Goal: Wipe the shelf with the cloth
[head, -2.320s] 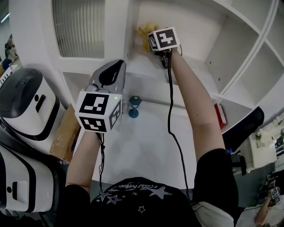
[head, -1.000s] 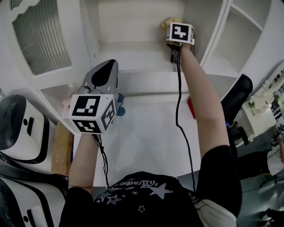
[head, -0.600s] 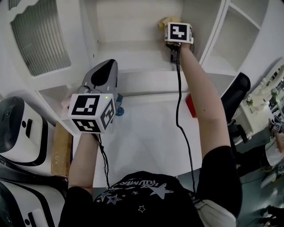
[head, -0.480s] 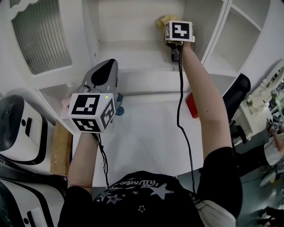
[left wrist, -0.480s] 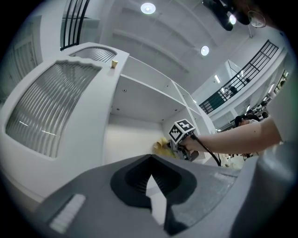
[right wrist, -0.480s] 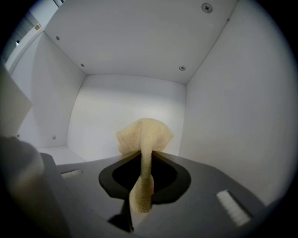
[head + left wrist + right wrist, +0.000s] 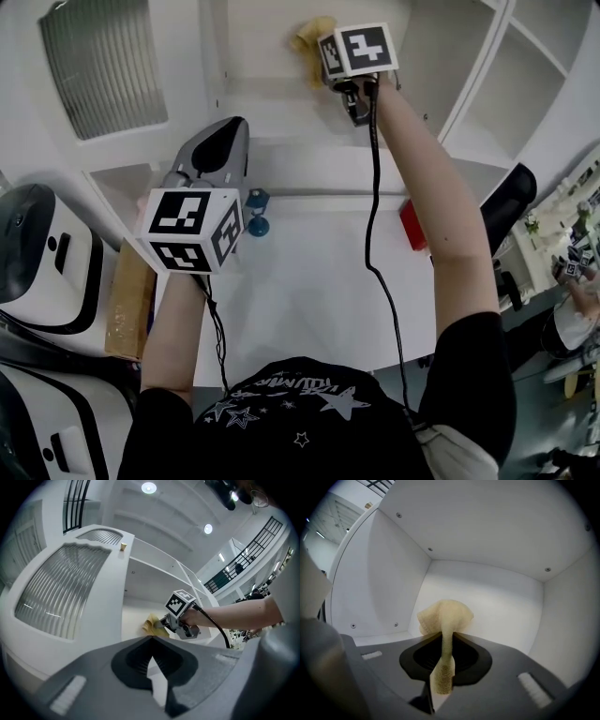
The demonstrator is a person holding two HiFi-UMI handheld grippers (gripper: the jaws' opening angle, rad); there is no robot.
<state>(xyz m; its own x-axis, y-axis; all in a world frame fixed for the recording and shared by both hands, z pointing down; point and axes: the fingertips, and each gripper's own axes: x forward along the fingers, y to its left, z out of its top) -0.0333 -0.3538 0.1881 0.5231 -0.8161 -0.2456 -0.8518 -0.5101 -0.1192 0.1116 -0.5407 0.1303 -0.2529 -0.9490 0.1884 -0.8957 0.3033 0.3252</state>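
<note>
Yellow cloth (image 7: 445,616) clamped in R gripper (image 7: 443,638). The jaws are closed on a thin strip of it, and the rest is bunched up just past the tips. In the head view the cloth (image 7: 312,36) sits deep in the open cubby of the white shelf unit (image 7: 281,112), at the far side by the back wall and left of centre. Can't tell if it touches the wall or the shelf board, since the jaws cover its lower edge.

R gripper (image 7: 323,64) is reached far into the cubby, arm stretched out, with a black cable (image 7: 373,234) trailing back along the forearm.

L gripper (image 7: 228,131) is held near-left, outside the cubby and over the shelf's front edge. Its jaws (image 7: 151,639) are together at the tips w/ nothing between. L gripper view also catches the R gripper (image 7: 161,624) and the cloth (image 7: 151,625) inside the cubby.

A ribbed door panel (image 7: 103,61) is left of the cubby. On the white table (image 7: 309,300) below are a small blue object (image 7: 257,211) just under the shelf edge and a red object (image 7: 412,225) at the right edge. A cardboard box (image 7: 129,300) is at the left, beside the table.
</note>
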